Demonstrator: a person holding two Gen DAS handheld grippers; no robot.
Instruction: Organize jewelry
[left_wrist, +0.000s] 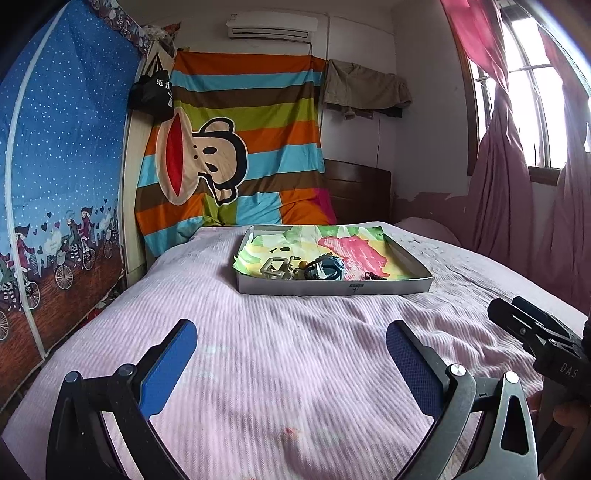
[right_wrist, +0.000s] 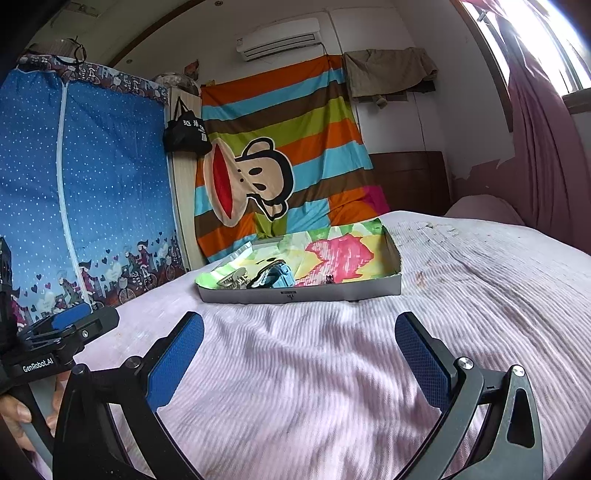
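The left hand-held gripper (left_wrist: 291, 354) hangs low over the near part of the bed (left_wrist: 258, 369), its two blue-padded fingers (left_wrist: 168, 363) spread wide with nothing between them. The right hand-held gripper (right_wrist: 299, 347) is beside it, also above the pink ribbed bedspread, its fingers (right_wrist: 177, 356) equally wide apart and holding nothing. Each one shows at the edge of the other's view: the right one at the right margin of the left wrist view, the left one at the left margin of the right wrist view, a hand (right_wrist: 14, 413) wrapped around its grip.

Farther up the bed, toward the head end and roughly midway between the side edges, sits a shallow box (left_wrist: 332, 286) lined with bright patterned paper. The jewelry lies bunched along its near wall: a silvery clip (left_wrist: 275, 267) toward the left corner, a blue bracelet (left_wrist: 327, 269) just beside it to the right, and a dark chain (left_wrist: 373, 276) a little farther right. Small pieces between clip and bracelet are too tangled to tell apart. Both grippers are well apart from the box.

A striped monkey sheet (left_wrist: 236, 147) hangs beyond the bed's head end.
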